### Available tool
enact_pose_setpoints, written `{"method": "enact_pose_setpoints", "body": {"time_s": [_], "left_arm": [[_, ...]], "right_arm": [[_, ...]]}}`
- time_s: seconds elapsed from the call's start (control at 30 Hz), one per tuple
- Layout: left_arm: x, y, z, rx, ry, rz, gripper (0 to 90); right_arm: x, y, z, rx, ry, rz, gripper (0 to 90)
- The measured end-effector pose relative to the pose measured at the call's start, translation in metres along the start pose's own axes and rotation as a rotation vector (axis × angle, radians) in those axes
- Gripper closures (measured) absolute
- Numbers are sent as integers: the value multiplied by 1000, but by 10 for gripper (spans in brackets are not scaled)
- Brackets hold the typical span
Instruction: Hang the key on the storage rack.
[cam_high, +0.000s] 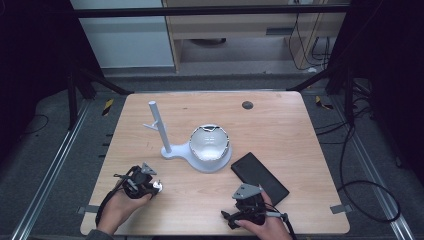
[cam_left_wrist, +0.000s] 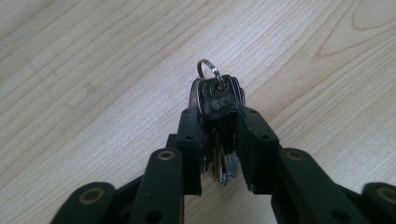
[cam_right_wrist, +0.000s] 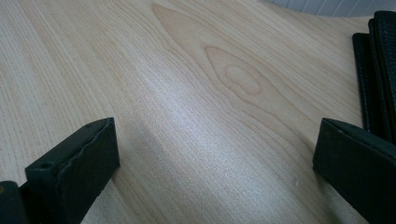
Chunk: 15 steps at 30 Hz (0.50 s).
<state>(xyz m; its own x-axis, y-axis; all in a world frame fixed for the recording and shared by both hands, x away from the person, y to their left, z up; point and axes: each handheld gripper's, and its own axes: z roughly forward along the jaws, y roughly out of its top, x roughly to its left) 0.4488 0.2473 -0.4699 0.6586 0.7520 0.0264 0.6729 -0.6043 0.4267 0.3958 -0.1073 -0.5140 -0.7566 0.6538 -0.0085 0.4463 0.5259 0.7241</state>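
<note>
The right tongs (cam_right_wrist: 215, 163) stand wide apart over the desk (cam_right_wrist: 196, 107), one black jaw rising at about eight o'clock and the other at about four o'clock, with nothing between them but bare wood. The inner face of the eight o'clock jaw is ridged along its edge. The desk is pale, with long grain lines and an oval knot pattern up toward one o'clock, and a soft sheen of light across the middle. A flat black case (cam_right_wrist: 376, 70) with a textured, leathery surface and layered edges lies at two o'clock, just behind the four o'clock jaw. At twelve to one o'clock, past the desk's edge, shows a sliver of something pale.
</note>
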Motion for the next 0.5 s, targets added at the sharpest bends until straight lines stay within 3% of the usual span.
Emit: {"method": "enact_pose_setpoints", "body": {"time_s": [0.27, 0.5], "left_arm": [[1, 0, -2, 0, -10, 17, 850], [0, 0, -5, -9, -7, 27, 854]], "right_arm": [[0, 0, 0, 0, 0, 0, 5], [0, 0, 0, 2, 0, -1, 5]]}}
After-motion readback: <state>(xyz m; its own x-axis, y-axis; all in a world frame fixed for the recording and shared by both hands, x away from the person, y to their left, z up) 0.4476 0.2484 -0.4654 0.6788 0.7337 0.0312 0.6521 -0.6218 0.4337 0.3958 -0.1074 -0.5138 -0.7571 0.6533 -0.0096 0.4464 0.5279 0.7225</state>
